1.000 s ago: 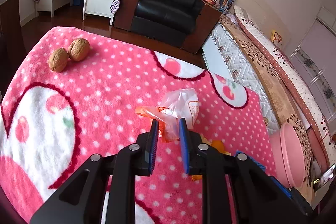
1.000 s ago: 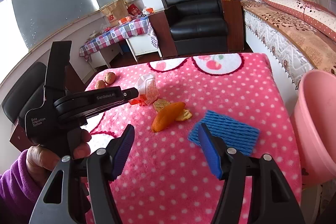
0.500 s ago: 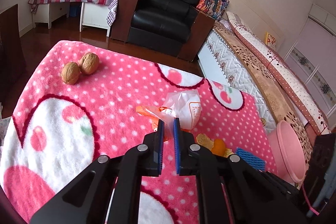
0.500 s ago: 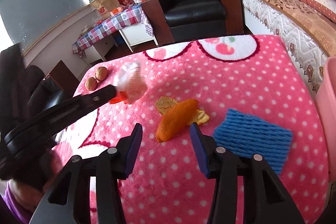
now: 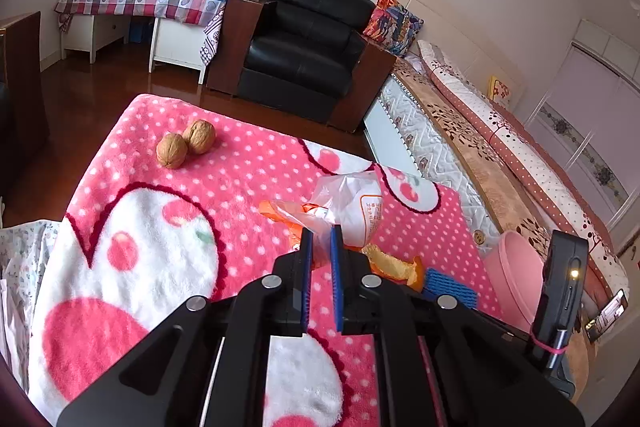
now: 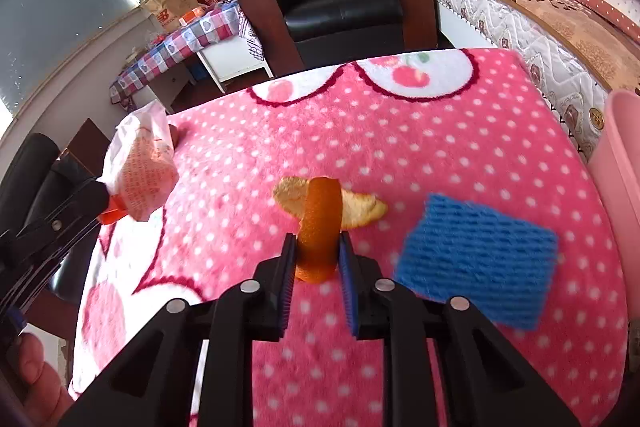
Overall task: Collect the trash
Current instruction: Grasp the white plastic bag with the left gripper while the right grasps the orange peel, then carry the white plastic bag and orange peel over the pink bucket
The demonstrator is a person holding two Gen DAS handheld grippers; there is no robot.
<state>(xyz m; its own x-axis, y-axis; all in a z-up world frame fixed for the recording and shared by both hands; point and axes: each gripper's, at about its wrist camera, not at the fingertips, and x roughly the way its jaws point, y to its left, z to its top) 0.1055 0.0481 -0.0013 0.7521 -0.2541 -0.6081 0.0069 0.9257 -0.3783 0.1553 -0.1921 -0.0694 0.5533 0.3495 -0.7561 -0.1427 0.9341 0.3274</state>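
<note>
My left gripper (image 5: 320,239): jaws drawn close, pinching the crumpled plastic wrapper (image 5: 352,203). The pinched fold sits between the blue pads; how deep it goes I cannot see, as my own fingers cover it. Wrapper: translucent white film with an orange printed panel and an orange torn end, bunched and puffed; print too small to read. It hangs clear above the pink blanket (image 5: 248,187), as the right wrist view shows it (image 6: 140,167) held off the blanket's left edge.

My right gripper (image 6: 316,247): jaws have just been closing and now press on the orange peel (image 6: 318,227) from both sides. Peel: a curled strip, bright orange outside, standing upright between the pads, its lower end at the blanket. A second piece of peel (image 6: 356,207), pale pith upward, lies on the blanket just behind it, touching or nearly so; I cannot tell whether the two are joined.

Blue foam net (image 6: 476,263): flat, ribbed, on the blanket to the right of the held peel, slightly blurred; in the left view mostly hidden behind my fingers.

Two walnuts (image 5: 186,143): touching each other, near the blanket's far left corner, well apart from the peel.

Pink bin (image 6: 620,187): beside the blanket's right edge, cut off by the frame.

A hand (image 6: 36,379) at the lower left, only partly in view.
</note>
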